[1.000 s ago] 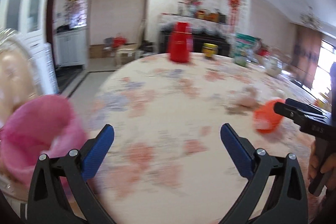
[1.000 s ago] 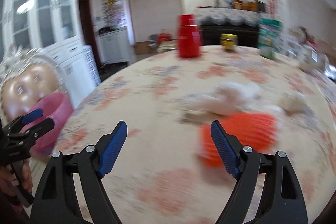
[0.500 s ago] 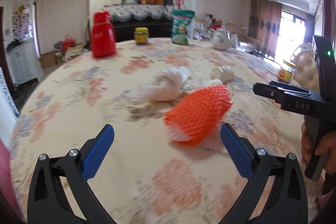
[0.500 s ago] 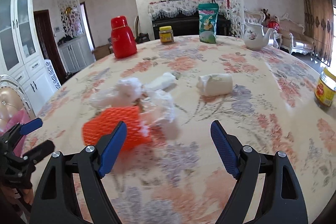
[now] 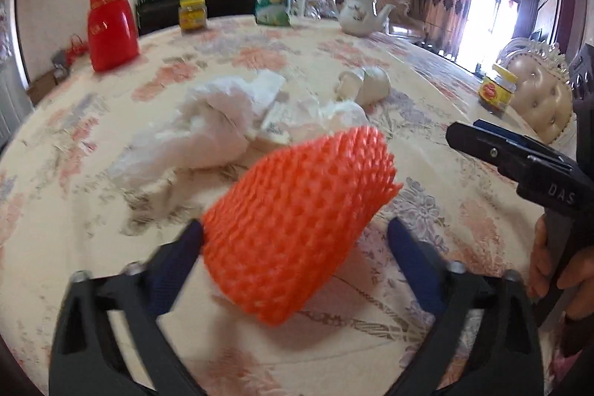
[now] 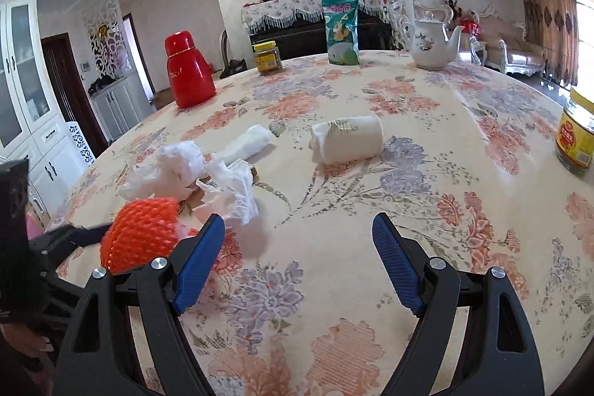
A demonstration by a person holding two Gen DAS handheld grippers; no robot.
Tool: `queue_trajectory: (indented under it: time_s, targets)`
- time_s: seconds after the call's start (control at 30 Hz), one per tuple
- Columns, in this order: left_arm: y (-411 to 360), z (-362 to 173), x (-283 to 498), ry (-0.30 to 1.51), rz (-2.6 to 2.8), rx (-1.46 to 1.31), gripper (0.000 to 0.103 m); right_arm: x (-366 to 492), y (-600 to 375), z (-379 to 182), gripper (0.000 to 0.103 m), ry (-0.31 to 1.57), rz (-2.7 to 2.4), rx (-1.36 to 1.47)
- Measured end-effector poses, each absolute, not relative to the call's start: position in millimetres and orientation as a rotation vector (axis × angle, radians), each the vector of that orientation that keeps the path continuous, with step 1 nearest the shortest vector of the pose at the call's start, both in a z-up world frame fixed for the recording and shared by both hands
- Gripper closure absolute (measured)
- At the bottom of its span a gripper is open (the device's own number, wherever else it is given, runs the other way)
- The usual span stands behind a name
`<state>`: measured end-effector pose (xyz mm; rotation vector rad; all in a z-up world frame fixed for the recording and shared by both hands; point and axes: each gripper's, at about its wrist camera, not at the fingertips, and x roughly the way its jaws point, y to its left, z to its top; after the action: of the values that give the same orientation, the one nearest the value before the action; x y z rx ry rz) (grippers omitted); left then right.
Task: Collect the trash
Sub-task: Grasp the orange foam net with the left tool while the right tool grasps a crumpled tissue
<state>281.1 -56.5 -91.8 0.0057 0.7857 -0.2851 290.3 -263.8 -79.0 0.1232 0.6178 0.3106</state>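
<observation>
An orange foam net (image 5: 300, 221) lies on the floral tablecloth between the open fingers of my left gripper (image 5: 297, 247); the left finger is next to it. It also shows in the right wrist view (image 6: 139, 232). Behind it lie crumpled white tissues (image 5: 208, 128) (image 6: 193, 173) and a rolled white paper (image 6: 349, 138) (image 5: 365, 86). My right gripper (image 6: 299, 260) is open and empty above bare cloth, right of the net.
A red thermos (image 6: 187, 71), a yellow-lidded jar (image 6: 267, 58), a green snack bag (image 6: 341, 28) and a white teapot (image 6: 432, 41) stand at the table's far side. Another jar (image 6: 577, 132) stands at the right edge. A chair (image 5: 538, 99) is beyond.
Both grippers swung right from the pink bin toward the trash. My left gripper has closed in on the orange net, which now sits between its fingers.
</observation>
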Motion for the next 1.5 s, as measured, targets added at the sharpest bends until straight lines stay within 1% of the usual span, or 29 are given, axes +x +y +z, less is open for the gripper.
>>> queue_trajectory:
  time_s: [0.03,0.1,0.13,0.17,0.27,0.43,0.63,0.73,0.93,1.13,1.2,1.23,1.27,1.3,1.33,1.37,1.5]
  targets:
    - [-56.3,-94.4,281.1,0.806,-0.296,-0.003,0.048,290.1,-265.0,-78.0,0.025,0.614,0.313,0.128]
    - [-56.5,-96.1,279.7,0.812,-0.308,-0.015,0.060,288.5,-265.7,-76.1,0.025,0.602,0.313,0.130]
    - [-56.6,-94.4,277.3,0.802,-0.324,-0.016,0.076,287.7,-265.4,-75.8,0.025,0.601,0.317,0.131]
    - [-56.3,-92.4,273.3,0.791,-0.327,-0.005,0.081,287.3,-264.8,-76.2,0.025,0.602,0.319,0.131]
    - [-51.0,-88.5,261.7,0.757,-0.294,0.002,0.084,288.9,-258.0,-82.3,0.025,0.624,0.329,0.107]
    - [-13.0,-76.0,236.6,0.697,-0.156,-0.089,0.084,287.4,-246.3,-84.1,0.025,0.633,0.366,0.092]
    - [17.7,-63.8,218.4,0.659,-0.068,-0.135,0.084,300.1,-211.8,-84.8,0.025,0.698,0.404,0.013]
    - [25.6,-59.5,211.4,0.639,-0.050,-0.143,0.084,311.8,-192.4,-84.3,0.025,0.722,0.409,-0.043]
    - [29.9,-60.5,200.4,0.640,-0.046,-0.149,0.084,338.5,-166.8,-96.2,0.025,0.791,0.373,-0.064]
    - [33.6,-57.1,193.4,0.629,-0.032,-0.153,0.084,348.9,-139.4,-99.8,0.026,0.801,0.329,-0.106]
    - [35.0,-56.2,190.1,0.629,-0.029,-0.157,0.084,349.1,-134.2,-102.8,0.040,0.803,0.301,-0.145]
    - [36.3,-56.0,188.4,0.628,-0.028,-0.158,0.084,349.4,-133.9,-104.7,0.055,0.809,0.287,-0.157]
    - [37.7,-56.1,186.7,0.629,-0.027,-0.158,0.083,350.1,-135.4,-107.3,0.066,0.823,0.280,-0.151]
    - [39.1,-56.5,186.2,0.631,-0.027,-0.160,0.083,351.1,-138.4,-108.4,0.071,0.833,0.284,-0.130]
    - [40.5,-56.8,185.2,0.632,-0.027,-0.164,0.083,349.2,-142.9,-106.8,0.082,0.827,0.289,-0.101]
    - [41.6,-56.9,184.5,0.633,-0.027,-0.167,0.083,347.2,-145.2,-104.8,0.084,0.819,0.290,-0.092]
    - [43.9,-57.0,180.1,0.635,-0.031,-0.180,0.083,330.3,-153.4,-94.9,0.087,0.783,0.319,-0.063]
